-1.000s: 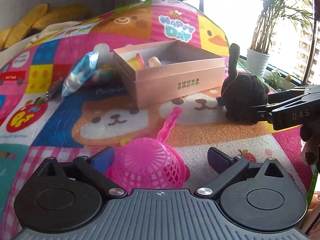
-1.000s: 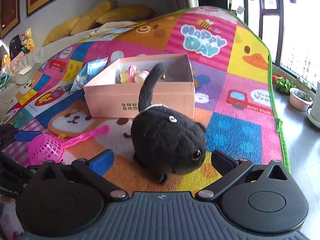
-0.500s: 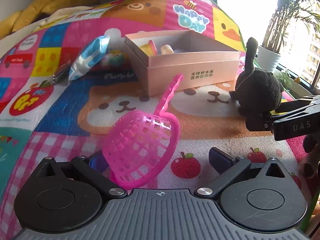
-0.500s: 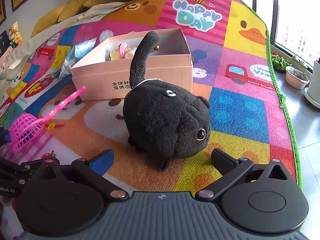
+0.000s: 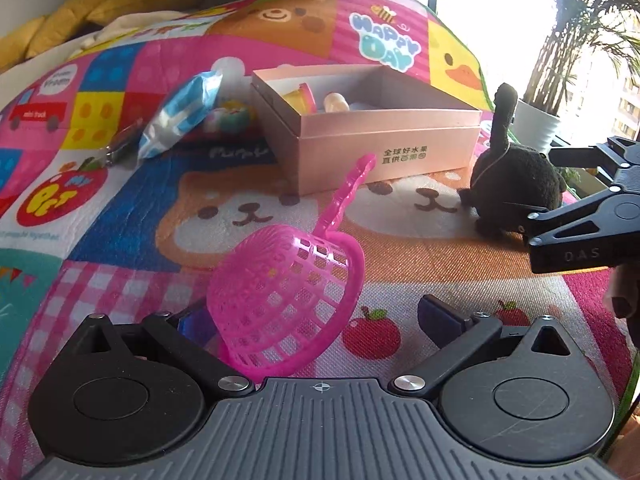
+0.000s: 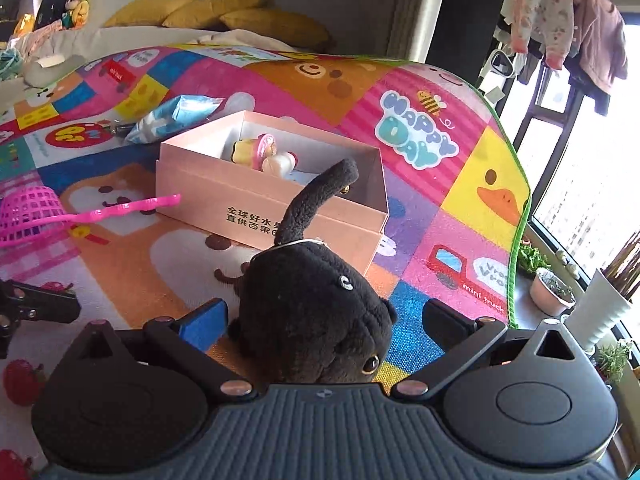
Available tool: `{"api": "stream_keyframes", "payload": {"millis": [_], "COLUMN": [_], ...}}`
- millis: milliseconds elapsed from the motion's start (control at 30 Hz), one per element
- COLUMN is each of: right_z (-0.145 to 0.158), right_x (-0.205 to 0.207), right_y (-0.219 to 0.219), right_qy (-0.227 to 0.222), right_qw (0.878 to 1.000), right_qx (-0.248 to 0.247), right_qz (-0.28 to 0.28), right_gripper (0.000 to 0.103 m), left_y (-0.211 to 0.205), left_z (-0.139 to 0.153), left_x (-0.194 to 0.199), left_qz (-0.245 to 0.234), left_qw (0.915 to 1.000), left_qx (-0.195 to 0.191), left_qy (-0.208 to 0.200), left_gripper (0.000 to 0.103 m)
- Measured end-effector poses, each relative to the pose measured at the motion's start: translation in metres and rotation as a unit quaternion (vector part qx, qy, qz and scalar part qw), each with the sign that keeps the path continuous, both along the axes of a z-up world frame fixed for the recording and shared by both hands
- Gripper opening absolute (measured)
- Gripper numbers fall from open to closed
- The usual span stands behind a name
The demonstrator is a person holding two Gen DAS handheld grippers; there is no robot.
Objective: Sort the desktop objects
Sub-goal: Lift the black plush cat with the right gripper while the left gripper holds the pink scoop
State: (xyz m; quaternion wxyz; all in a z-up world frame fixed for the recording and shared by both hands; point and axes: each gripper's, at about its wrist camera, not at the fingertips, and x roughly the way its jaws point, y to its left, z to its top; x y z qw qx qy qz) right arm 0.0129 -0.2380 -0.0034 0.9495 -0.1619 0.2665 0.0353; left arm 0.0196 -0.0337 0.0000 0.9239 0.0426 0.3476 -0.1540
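On the play mat: a bright patchwork play mat (image 5: 132,216) covers the surface; my two hand-held grippers work above it, near an open pink box (image 6: 256,208).
Box contents: two small toys already lie inside the pink box, a yellow and pink one (image 6: 253,151) and a pale one (image 6: 280,165) touching it. I judge these to be sorted.
Left gripper: my left gripper (image 5: 320,320) has its fingers spread wide, yet the pink scoop (image 5: 286,296) is tilted up off the mat with its mesh bowl against the left finger. I cannot tell how it is held; it may be caught on that finger only.
Scoop position: its handle points toward the near wall of the box and stops short of it.
Right gripper: my right gripper (image 6: 324,320) is unclenched, its fingers on either side of the black plush cat (image 6: 316,312) and not yet pressing it.
Plush position: the cat stands on the mat just beside the box's near corner, tail upright.
Left to sort: a blue and white packet (image 5: 180,114), a small multicoloured thing (image 5: 230,116) beside it and a dark metallic item (image 5: 120,148) lie behind the box.
Progress: early to middling, by my judgement; scoop and cat are in hand, and three things wait.
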Motion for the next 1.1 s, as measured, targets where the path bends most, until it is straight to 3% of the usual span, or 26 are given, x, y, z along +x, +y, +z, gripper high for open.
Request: {"api": "stream_keyframes", "payload": {"millis": [33,100,200,500,633,933,1100], "right_z": [-0.002,-0.005,-0.006,0.003,0.006,0.005,0.004], "right_x": [0.005,0.013,0.014,-0.024,-0.042,-0.043,-0.043], "right_y": [0.000,0.001,-0.002,-0.012,-0.007,-0.002,-0.005], "right_qy": [0.004,0.020,0.030,0.061,0.059,0.061,0.051], "right_qw": [1.000,1.000,0.999,0.993,0.992,0.991,0.992], "right_qx": [-0.001,0.006,0.030,0.101,0.101,0.106,0.105], "right_qz": [0.001,0.007,-0.003,0.026,0.044,0.053,0.044], "right_gripper": [0.102,0.082,0.081,0.080,0.080,0.084,0.092], "left_y": [0.000,0.000,0.000,0.001,-0.001,-0.001,-0.002], "left_z": [0.000,0.000,0.000,0.000,0.000,0.001,0.003], "left_x": [0.000,0.000,0.000,0.000,0.000,-0.001,-0.005], "left_qz": [0.000,0.000,0.000,0.000,0.001,0.002,-0.006], "left_qw": [1.0000,1.0000,1.0000,1.0000,1.0000,1.0000,0.9998], "left_qx": [0.000,0.000,0.000,0.002,0.007,0.009,0.018], "left_qy": [0.000,0.000,0.000,0.000,0.000,0.002,-0.001], "left_gripper": [0.103,0.103,0.103,0.103,0.103,0.103,0.103]}}
